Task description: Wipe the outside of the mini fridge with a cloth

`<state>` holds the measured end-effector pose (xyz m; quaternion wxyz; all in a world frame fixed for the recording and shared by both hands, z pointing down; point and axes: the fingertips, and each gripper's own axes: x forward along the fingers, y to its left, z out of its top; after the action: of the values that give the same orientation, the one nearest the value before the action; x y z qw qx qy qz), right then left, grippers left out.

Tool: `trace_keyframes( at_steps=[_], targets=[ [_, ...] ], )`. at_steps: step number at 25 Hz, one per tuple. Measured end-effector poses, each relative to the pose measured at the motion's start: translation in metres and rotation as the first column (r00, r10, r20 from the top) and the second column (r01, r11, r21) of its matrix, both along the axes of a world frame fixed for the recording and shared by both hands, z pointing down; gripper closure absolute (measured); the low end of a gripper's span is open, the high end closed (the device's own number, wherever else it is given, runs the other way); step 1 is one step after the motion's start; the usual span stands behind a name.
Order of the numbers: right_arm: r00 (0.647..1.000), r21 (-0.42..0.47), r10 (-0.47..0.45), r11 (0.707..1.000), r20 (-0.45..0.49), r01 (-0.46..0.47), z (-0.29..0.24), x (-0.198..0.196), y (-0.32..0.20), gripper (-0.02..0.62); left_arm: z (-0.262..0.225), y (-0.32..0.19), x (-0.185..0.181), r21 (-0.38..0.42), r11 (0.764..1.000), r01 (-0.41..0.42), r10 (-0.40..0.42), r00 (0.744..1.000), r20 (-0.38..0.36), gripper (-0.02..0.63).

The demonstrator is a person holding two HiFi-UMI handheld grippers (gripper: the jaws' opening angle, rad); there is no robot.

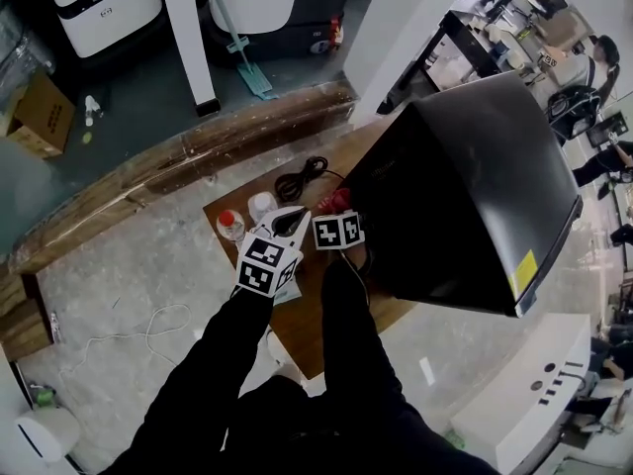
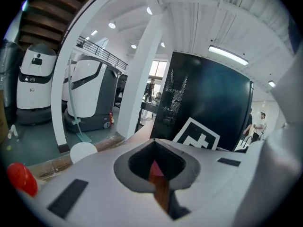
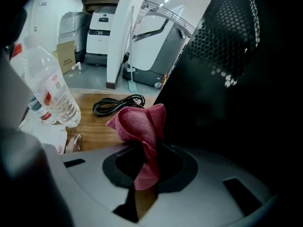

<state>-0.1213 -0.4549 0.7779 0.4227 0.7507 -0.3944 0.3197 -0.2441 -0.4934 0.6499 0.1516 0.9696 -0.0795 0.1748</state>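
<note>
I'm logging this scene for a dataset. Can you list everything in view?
fridge: one, black, on the table
cloth: one, pink, in the right gripper's jaws
cable: one, black, coiled on the table by the fridge
bottles: two, clear, on the table left of the grippers
table: one, brown wood, under the fridge
box: one, brown, on the floor at far left
machines: two, white, on the floor beyond the table
pillar: one, white, between the machines
people: at least two, far right
left gripper: white, shut, empty
right gripper: white, shut on the cloth
</note>
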Motion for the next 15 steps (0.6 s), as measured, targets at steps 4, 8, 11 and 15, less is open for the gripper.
trace_keyframes(
  at_steps=[4, 8, 11, 15],
  targets=[
    [0.998, 0.023, -0.026, 0.999, 0.049, 0.025, 0.013, -0.008, -0.001, 0.528, 0.001, 0.0, -0.002, -0.001, 1.0, 0.002, -0.002, 1.0, 0.001, 0.6],
    [0.989, 0.132, -0.138, 0.983, 0.062, 0.129, -0.015, -0.044, -0.012, 0.528, -0.013, 0.0, -0.009, 0.018, 1.0, 0.013, -0.013, 1.0, -0.013, 0.6],
    [0.972, 0.272, -0.233, 0.938, 0.033, 0.215, -0.069, -0.071, -0.015, 0.528, -0.045, 0.003, -0.015, 0.058, 0.998, 0.013, -0.01, 0.999, -0.048, 0.6],
    [0.943, 0.455, -0.331, 0.837, -0.02, 0.303, -0.161, -0.107, 0.002, 0.528, -0.1, 0.021, -0.04, 0.129, 0.991, 0.017, -0.004, 0.995, -0.101, 0.6]
  ],
)
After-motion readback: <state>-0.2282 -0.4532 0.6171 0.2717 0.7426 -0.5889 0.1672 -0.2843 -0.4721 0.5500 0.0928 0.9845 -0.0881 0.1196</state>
